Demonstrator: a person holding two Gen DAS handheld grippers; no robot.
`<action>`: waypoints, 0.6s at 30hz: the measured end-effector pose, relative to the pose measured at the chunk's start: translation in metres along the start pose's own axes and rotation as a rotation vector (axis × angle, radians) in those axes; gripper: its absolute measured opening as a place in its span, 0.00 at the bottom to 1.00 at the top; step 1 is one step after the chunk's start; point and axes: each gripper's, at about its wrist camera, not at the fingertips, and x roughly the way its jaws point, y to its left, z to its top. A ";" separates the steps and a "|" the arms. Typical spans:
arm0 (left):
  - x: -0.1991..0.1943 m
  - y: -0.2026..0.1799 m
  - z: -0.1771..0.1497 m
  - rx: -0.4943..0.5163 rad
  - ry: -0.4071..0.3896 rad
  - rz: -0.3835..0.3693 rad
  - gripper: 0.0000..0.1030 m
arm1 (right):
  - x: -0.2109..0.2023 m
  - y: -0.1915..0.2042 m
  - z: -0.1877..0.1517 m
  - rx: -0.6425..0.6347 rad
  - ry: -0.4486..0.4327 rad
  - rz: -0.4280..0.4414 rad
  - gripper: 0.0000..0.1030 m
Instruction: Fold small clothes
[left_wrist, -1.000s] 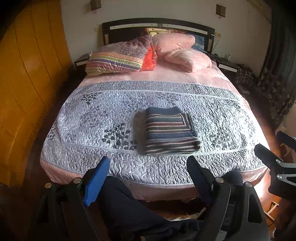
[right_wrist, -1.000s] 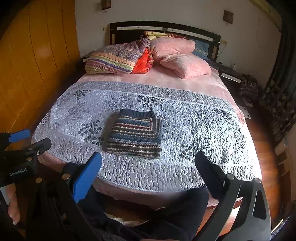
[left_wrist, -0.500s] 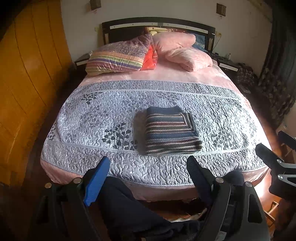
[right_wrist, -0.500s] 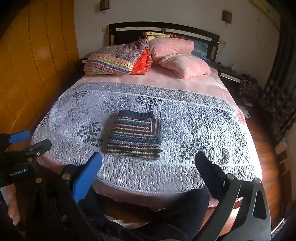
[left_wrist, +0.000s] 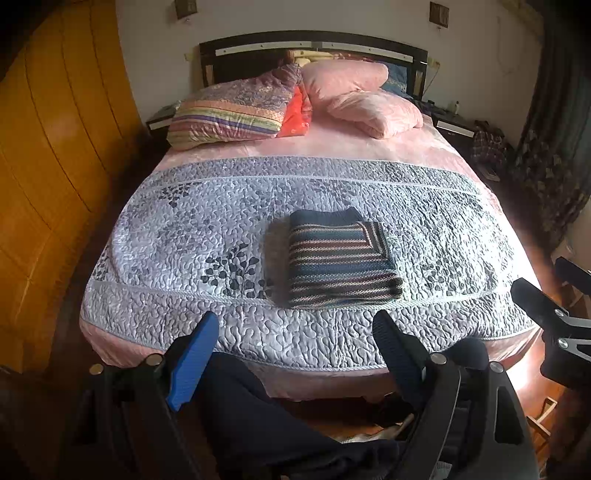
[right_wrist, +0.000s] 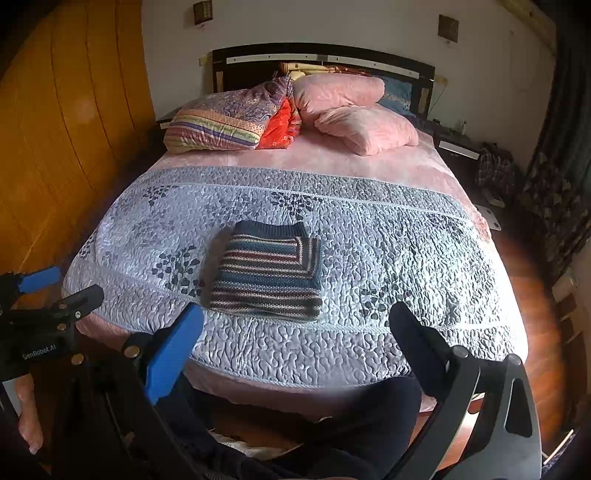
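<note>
A striped knit garment (left_wrist: 338, 260) lies folded into a neat rectangle on the grey quilted bedspread (left_wrist: 207, 221), near the foot of the bed. The right wrist view shows the same garment (right_wrist: 267, 275). My left gripper (left_wrist: 295, 325) is held back from the bed's foot edge, open and empty, well short of the garment. My right gripper (right_wrist: 295, 317) also hangs open and empty before the foot edge. Each gripper shows in the other's view at the side: the right gripper (left_wrist: 550, 280) and the left gripper (right_wrist: 59, 284). Dark trouser legs (left_wrist: 266, 424) fill the space below the grippers.
Several pillows (left_wrist: 354, 92) are piled at the dark headboard (left_wrist: 314, 40). An orange wooden wardrobe (left_wrist: 48, 166) lines the left wall. Nightstands (left_wrist: 452, 123) flank the bed, and dark curtains (left_wrist: 554, 155) hang at the right over wooden floor (right_wrist: 528, 295).
Almost nothing has moved. The right wrist view has drifted slightly, so the garment sits a little lower in it. Both grippers have stayed open and the garment lies untouched.
</note>
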 end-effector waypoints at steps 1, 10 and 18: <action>0.000 -0.001 0.000 0.002 0.000 0.001 0.83 | 0.000 -0.001 0.000 0.001 0.000 0.001 0.97; 0.001 -0.004 0.000 0.006 -0.002 -0.001 0.83 | 0.002 -0.003 0.000 0.008 -0.001 -0.004 0.97; 0.002 -0.006 0.002 0.013 -0.002 -0.002 0.83 | 0.003 -0.004 0.002 0.016 -0.009 -0.009 0.97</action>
